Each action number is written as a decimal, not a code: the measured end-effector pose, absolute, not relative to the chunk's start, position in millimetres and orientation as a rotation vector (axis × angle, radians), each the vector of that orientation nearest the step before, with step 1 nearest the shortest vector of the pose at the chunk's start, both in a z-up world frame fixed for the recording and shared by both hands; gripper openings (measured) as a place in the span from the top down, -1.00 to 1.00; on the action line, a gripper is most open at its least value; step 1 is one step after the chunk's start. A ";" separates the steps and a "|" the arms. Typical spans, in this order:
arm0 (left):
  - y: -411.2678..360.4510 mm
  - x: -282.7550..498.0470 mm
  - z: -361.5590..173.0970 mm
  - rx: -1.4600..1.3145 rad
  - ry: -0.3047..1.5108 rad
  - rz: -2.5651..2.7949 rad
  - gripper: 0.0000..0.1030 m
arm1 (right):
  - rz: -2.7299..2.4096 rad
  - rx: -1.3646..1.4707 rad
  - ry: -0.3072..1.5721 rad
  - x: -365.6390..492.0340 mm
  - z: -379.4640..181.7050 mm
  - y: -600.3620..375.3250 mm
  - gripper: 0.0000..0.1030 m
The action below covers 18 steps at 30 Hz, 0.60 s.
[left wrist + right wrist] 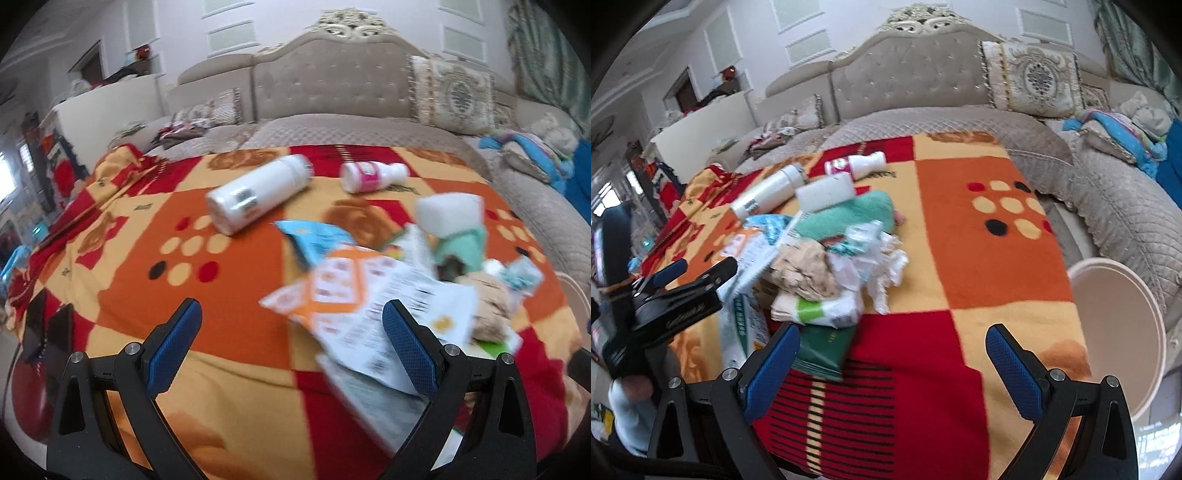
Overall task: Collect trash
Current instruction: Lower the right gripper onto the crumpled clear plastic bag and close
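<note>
i'm in a home living room: a tufted beige sofa [923, 70] with a carved crest and embroidered cushions [1030, 77] curves along panelled white walls. folded laundry [1123, 129] sits at its right end, and a patterned blanket [979, 258] covers the table before me.

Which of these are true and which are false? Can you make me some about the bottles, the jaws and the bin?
1. Both bottles are lying on their sides. True: the tall white bottle and the small pink-label bottle lie on the blanket.
2. The left gripper is squeezing a paper. False: its jaws are wide open, holding nothing.
3. The right gripper has open jaws. True.
4. The white bin is full of trash. False: the part in view shows none; the trash pile sits on the blanket.
5. The bin stands on the right side of the blanket. True.
</note>
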<state>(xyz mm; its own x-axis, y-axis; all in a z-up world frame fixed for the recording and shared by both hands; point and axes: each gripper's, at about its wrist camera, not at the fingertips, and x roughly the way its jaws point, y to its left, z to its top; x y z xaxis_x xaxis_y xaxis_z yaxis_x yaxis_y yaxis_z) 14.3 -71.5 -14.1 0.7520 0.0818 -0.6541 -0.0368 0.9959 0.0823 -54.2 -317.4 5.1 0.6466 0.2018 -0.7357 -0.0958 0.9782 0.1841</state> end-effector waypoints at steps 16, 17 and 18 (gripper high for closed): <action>-88.6 -21.0 9.3 0.022 0.736 -0.177 -0.90 | 0.222 0.180 0.881 10.3 -5.1 -320.2 -0.14; -93.6 -24.4 9.3 0.027 0.739 -0.201 -0.90 | 0.247 0.186 0.885 13.9 -5.5 -317.6 -0.09; -98.4 -27.2 9.2 0.030 0.742 -0.225 -0.90 | 0.264 0.189 0.887 16.4 -6.3 -315.0 0.01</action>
<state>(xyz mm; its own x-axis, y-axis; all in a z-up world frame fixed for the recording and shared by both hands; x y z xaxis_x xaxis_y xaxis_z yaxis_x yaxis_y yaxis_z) -27.2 -98.4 9.2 0.7140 -0.1924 -0.6732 0.2139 0.9755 -0.0519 16.4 -315.0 -6.3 0.6028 0.3040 -0.7377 -0.1485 0.9512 0.2707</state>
